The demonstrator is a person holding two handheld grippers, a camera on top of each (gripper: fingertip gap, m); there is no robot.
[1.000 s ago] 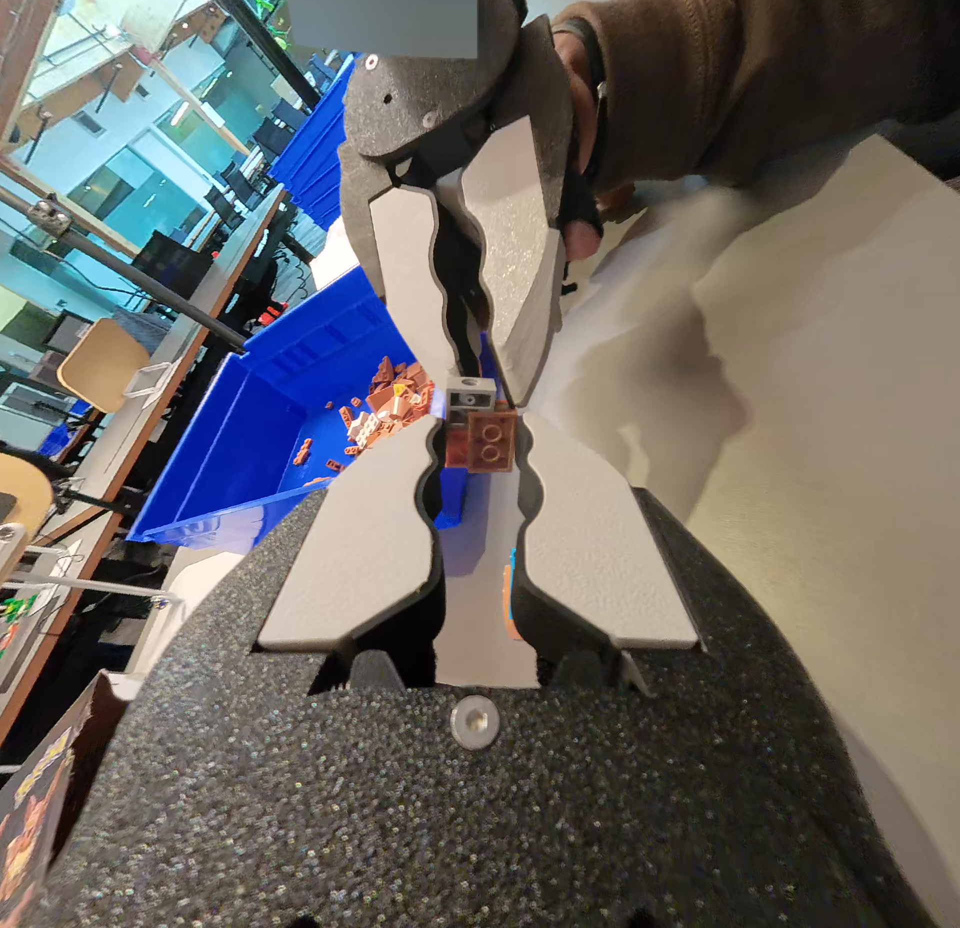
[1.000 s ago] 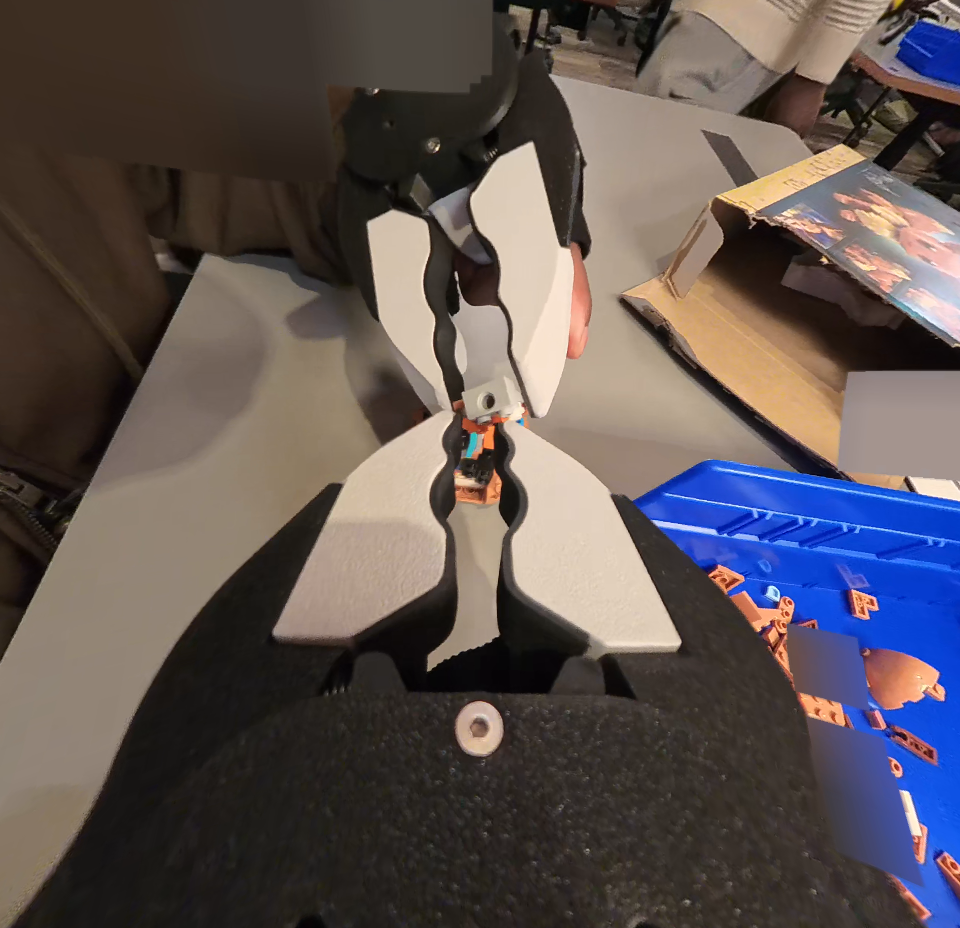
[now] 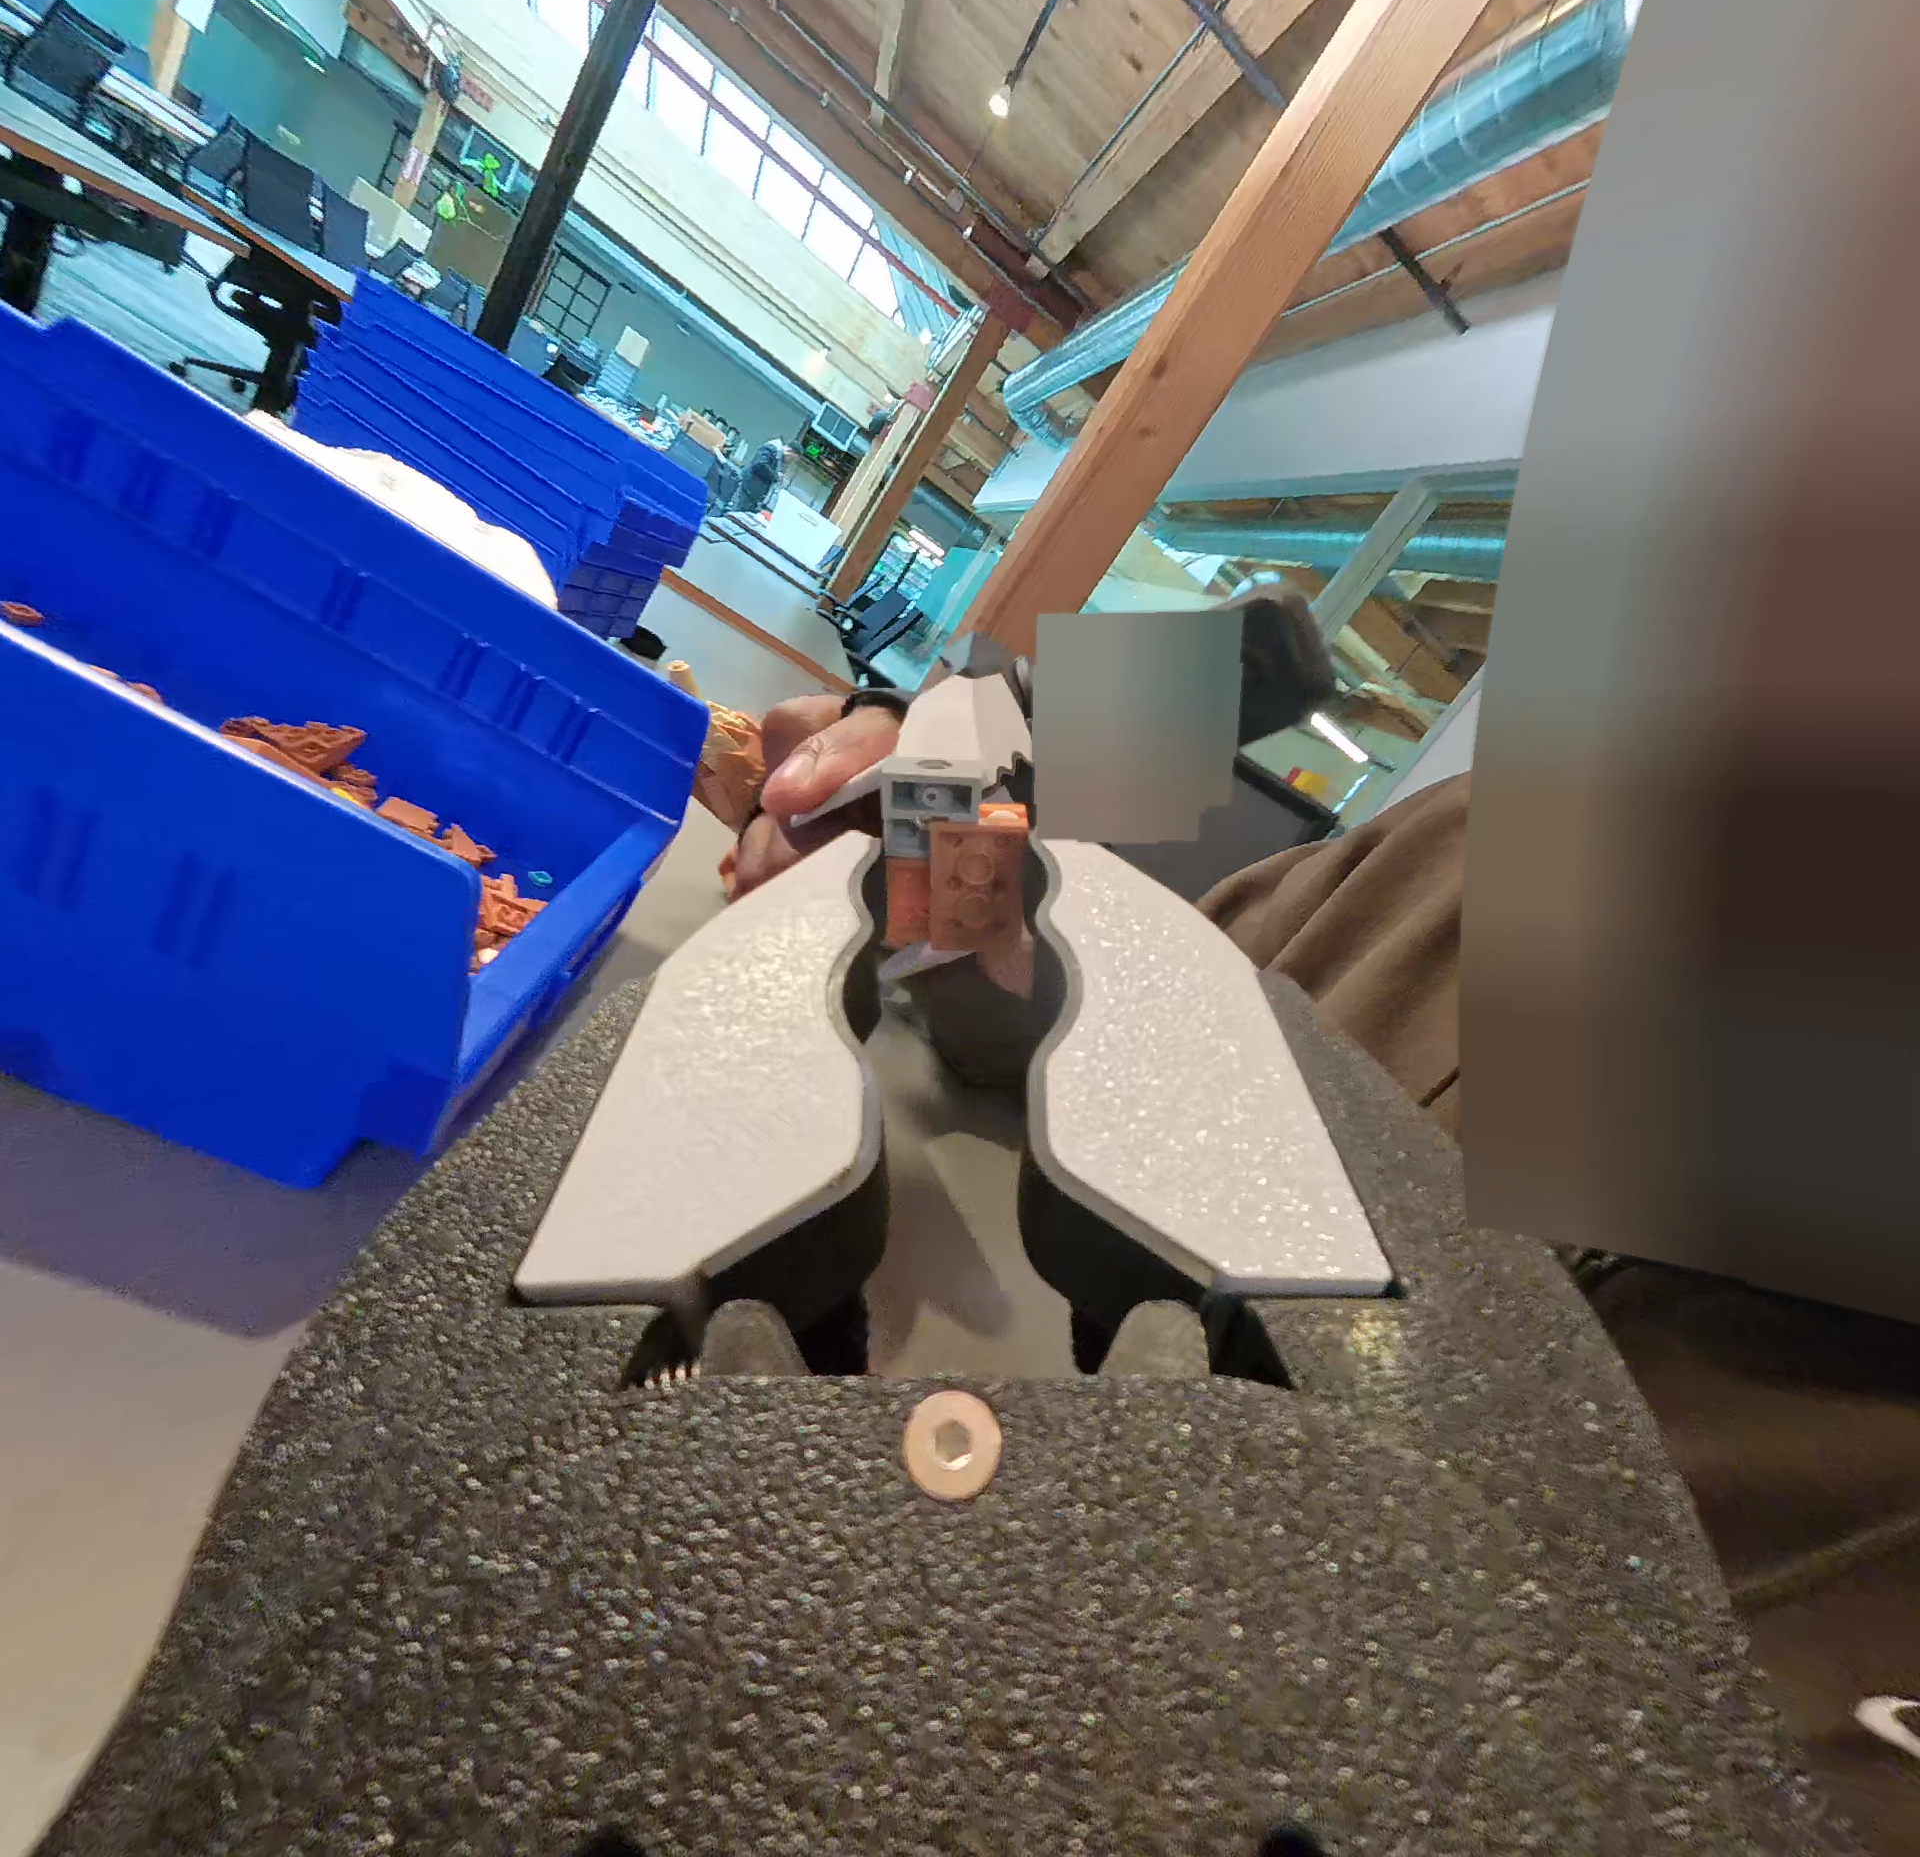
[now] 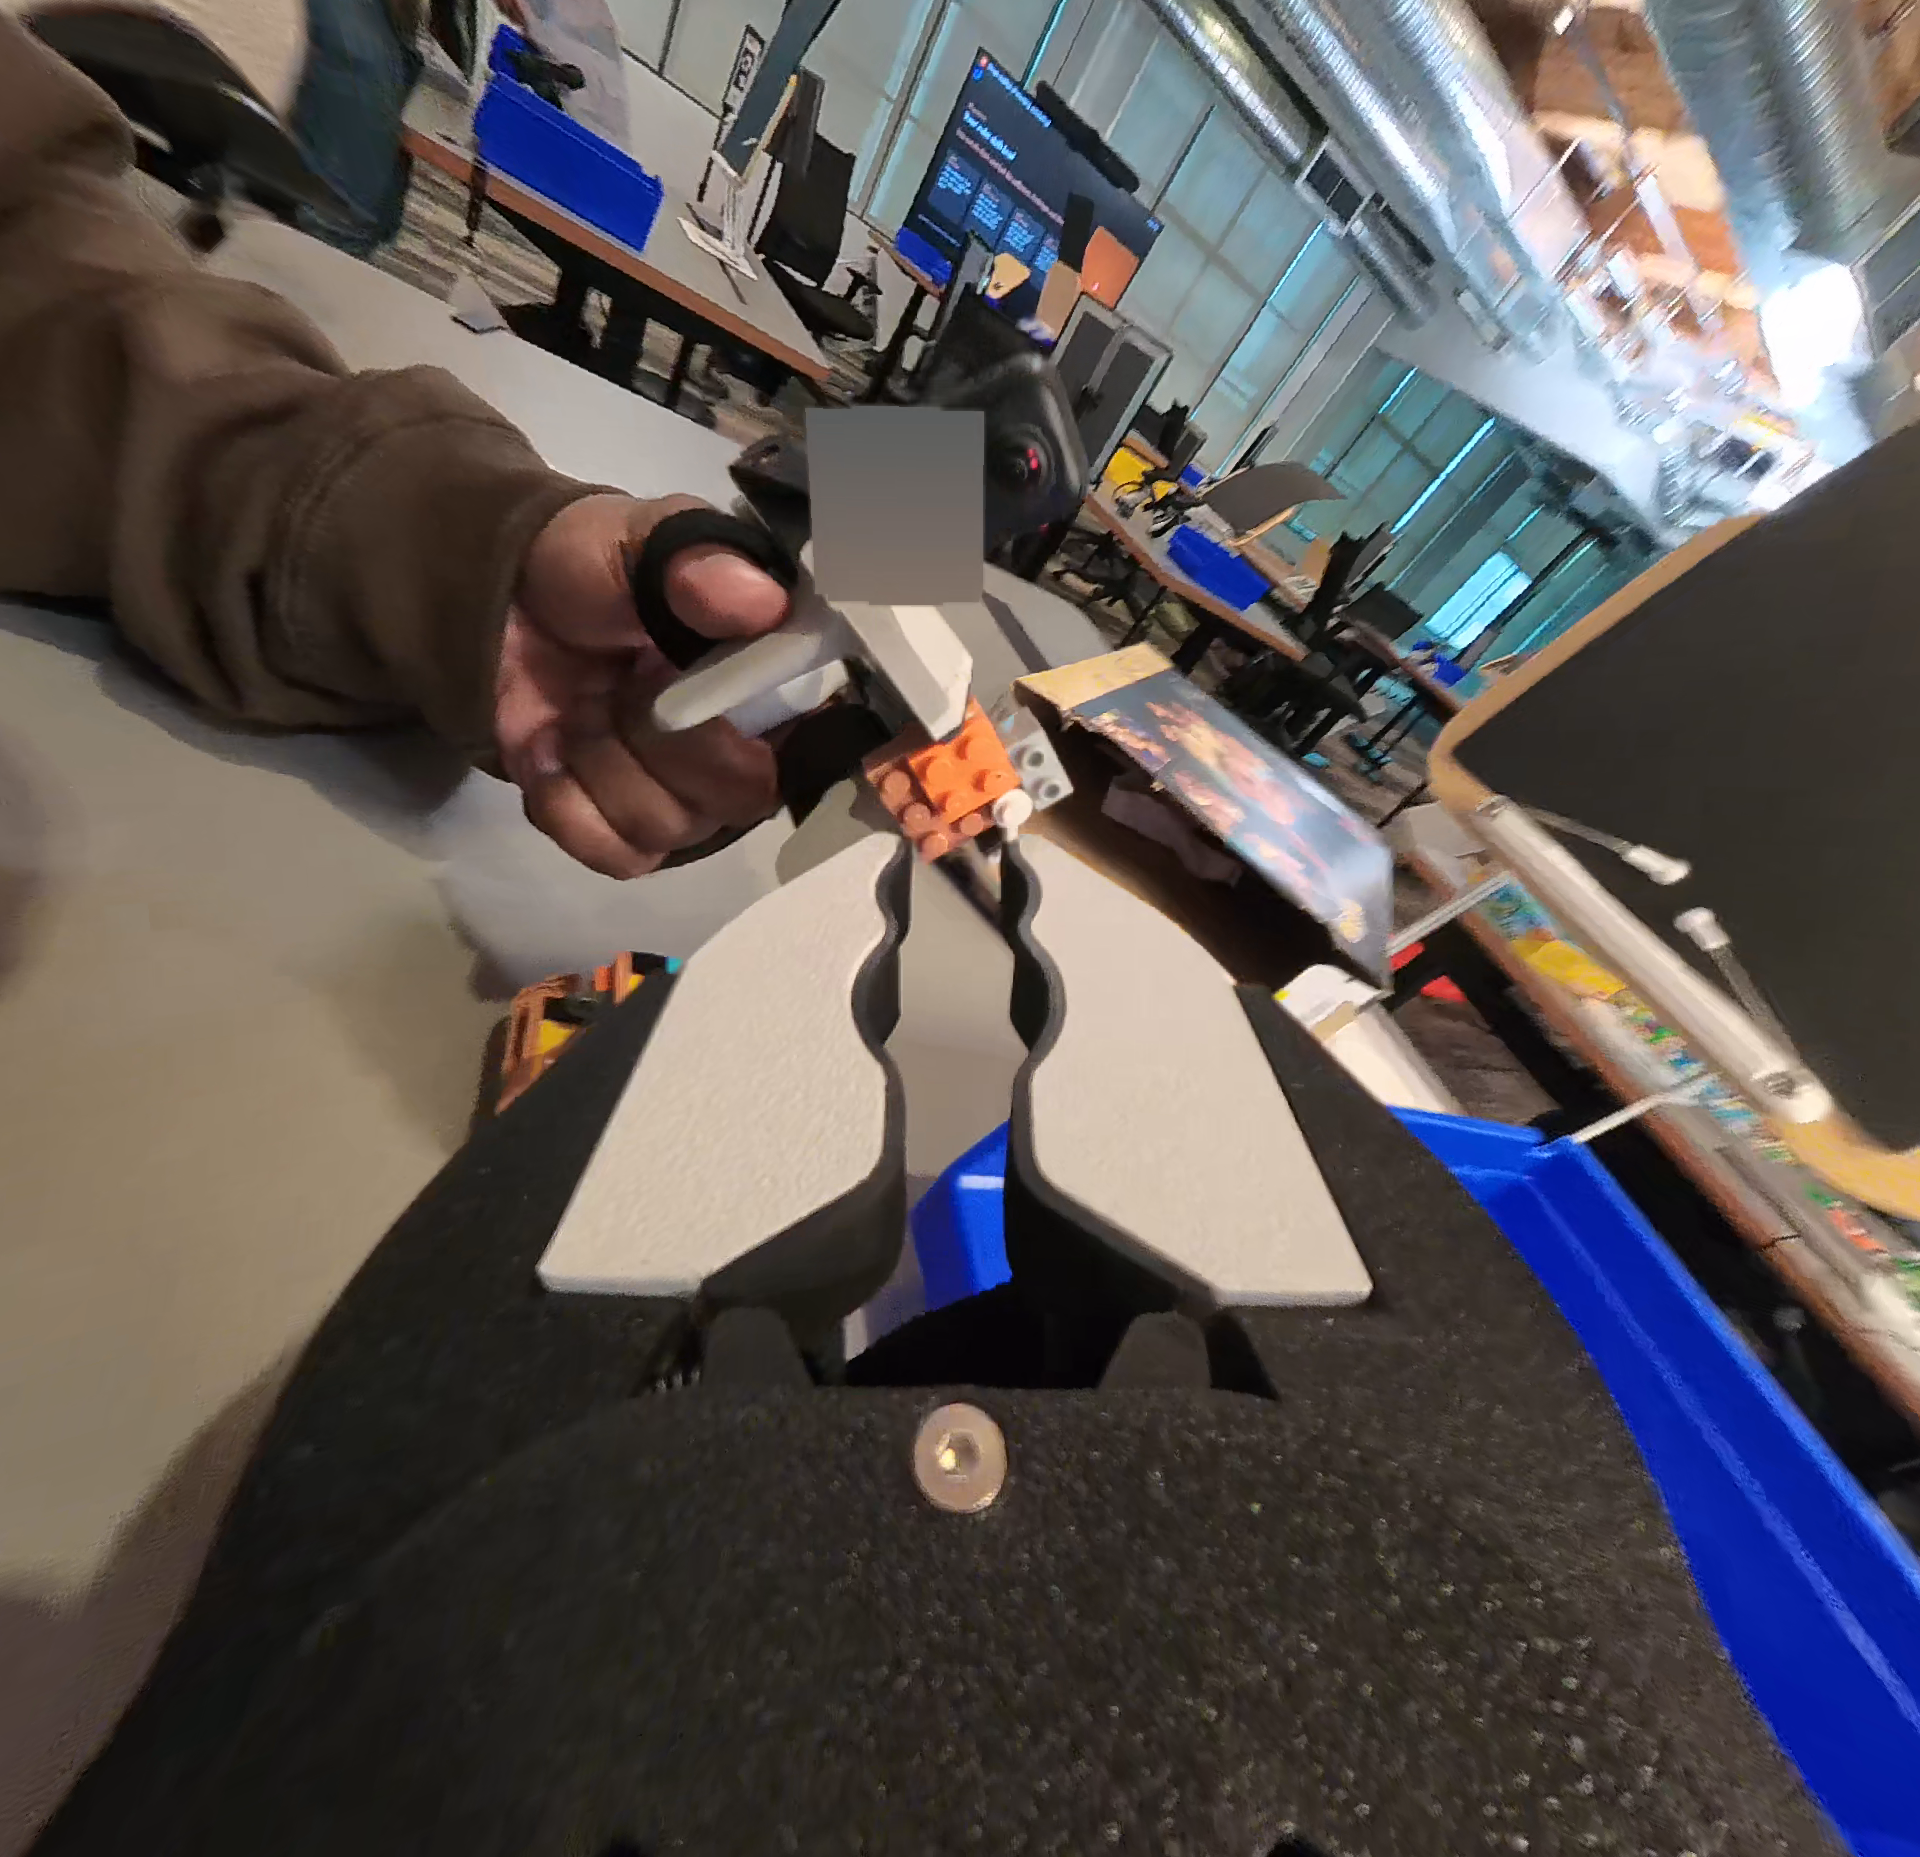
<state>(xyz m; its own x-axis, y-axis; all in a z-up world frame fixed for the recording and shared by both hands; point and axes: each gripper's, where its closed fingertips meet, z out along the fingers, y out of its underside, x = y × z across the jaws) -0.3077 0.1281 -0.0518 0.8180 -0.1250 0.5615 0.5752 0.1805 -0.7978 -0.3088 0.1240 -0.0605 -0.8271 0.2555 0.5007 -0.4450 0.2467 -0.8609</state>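
Brick cluster (image 3: 971, 888) of orange plates capped by a grey brick (image 3: 930, 794) sits raised above the grey bench (image 4: 208, 924), pinched between the tips of the left hand-held gripper (image 3: 956, 872). Both fingers press on the orange pieces' sides. The right wrist view shows that gripper from the front, gripped by a hand (image 4: 613, 685) in a brown sleeve (image 4: 260, 519).

The right hand-held gripper (image 4: 956, 857) meets the cluster head-on. Its fingers stand a narrow gap apart, a corner of the orange bricks pokes in between them, and a small white peg (image 4: 1010, 808) sits just at one tip — whether it truly grips cannot be told.

A blue bin (image 3: 312, 924) scattered with loose orange bricks (image 3: 301, 742) stands on the bench beside the grippers, with more blue bins (image 3: 499, 436) stacked behind it. An open cardboard box (image 4: 1226, 768) with a printed lid lies beyond the cluster.
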